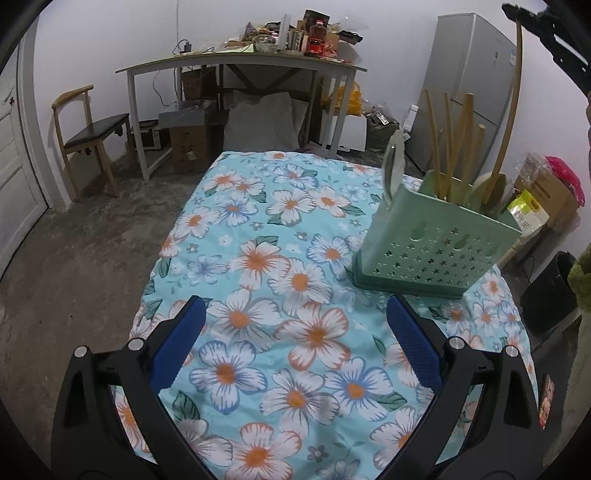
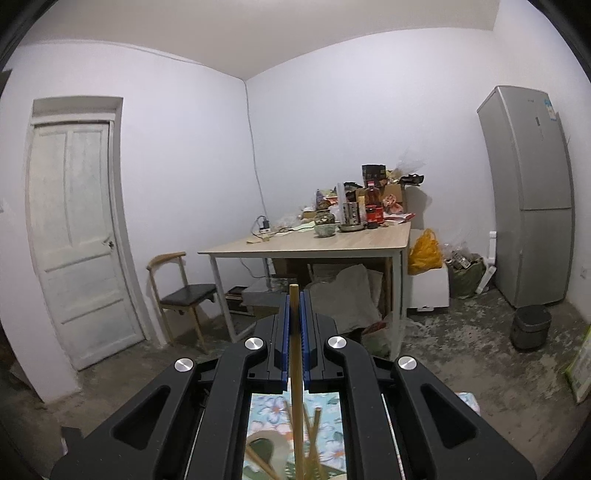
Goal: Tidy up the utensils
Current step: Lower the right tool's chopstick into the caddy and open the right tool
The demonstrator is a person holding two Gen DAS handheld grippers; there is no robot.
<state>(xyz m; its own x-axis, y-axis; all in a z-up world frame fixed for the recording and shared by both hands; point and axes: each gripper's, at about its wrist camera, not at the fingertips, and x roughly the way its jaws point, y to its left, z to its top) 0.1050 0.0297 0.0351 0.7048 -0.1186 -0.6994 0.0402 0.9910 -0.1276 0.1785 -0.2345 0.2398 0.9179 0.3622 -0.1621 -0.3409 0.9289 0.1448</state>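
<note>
Left wrist view: left tongs (image 1: 295, 332) spread wide, blue pads (image 1: 181, 347) well apart, nothing between them. They hover over the floral cloth (image 1: 258, 266) covering the worktop. Green perforated utensil holder (image 1: 439, 243) stands on the cloth, ahead and to the right of the tongs. Several wooden chopsticks (image 1: 448, 144) stand in it, tilted, alongside a pale green flat utensil (image 1: 392, 162). One long wooden chopstick (image 1: 511, 110) rises from the holder's right compartment up to the right tongs (image 1: 524, 14) at the top right corner of the frame.

Right wrist view: right tongs (image 2: 295, 295) closed narrow on the long wooden chopstick (image 2: 294, 332), which is pinched between the blue pads and runs straight down. Below, through the gap in the frame, chopsticks (image 2: 314, 432) and floral cloth (image 2: 266, 410) show. Background: wooden desk (image 2: 314, 243) with clutter, chair (image 2: 184, 291), fridge (image 2: 532, 199), door (image 2: 74, 229).
</note>
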